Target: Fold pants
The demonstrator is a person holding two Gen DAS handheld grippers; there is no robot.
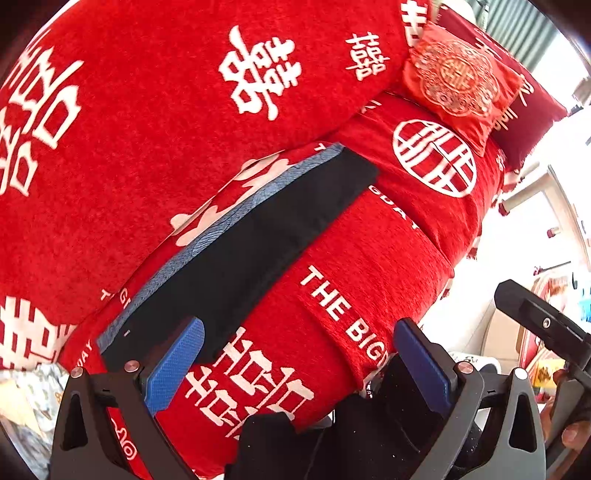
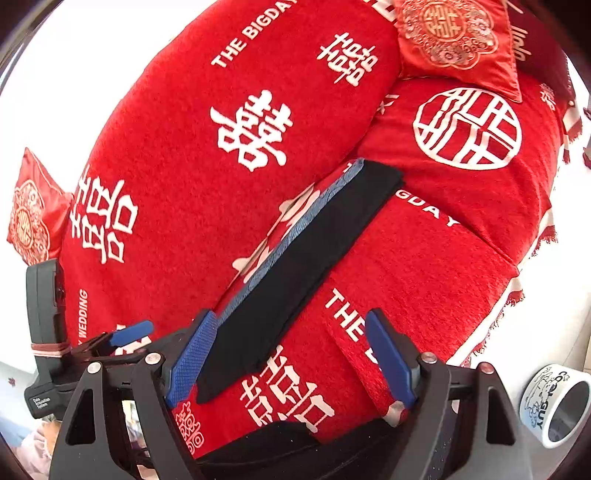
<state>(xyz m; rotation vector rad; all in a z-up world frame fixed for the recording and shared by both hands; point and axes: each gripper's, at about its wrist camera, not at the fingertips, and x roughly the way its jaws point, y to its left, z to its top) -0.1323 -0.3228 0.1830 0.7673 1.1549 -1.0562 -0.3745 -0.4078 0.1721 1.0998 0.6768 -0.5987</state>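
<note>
The black pants [image 1: 258, 236] lie folded into a long narrow strip on the red sofa seat, with a blue-grey layer [image 1: 229, 221] showing along their far edge. My left gripper [image 1: 299, 363] hovers over the strip's near end, open, its left pad [image 1: 177, 365] above the cloth. In the right wrist view the same pants [image 2: 306, 266] run diagonally up and to the right. My right gripper [image 2: 291, 363] is open too. The strip's near corner lies between its fingers, close to the left pad [image 2: 192, 363], with neither pad pressing on it.
The sofa cover [image 2: 424, 258] is red with white characters, and its backrest [image 2: 221, 129] rises behind the pants. An embroidered cushion [image 2: 454, 33] sits at the far end, another [image 2: 29, 214] at the left. A white mug [image 2: 554, 406] lies off the sofa's front edge.
</note>
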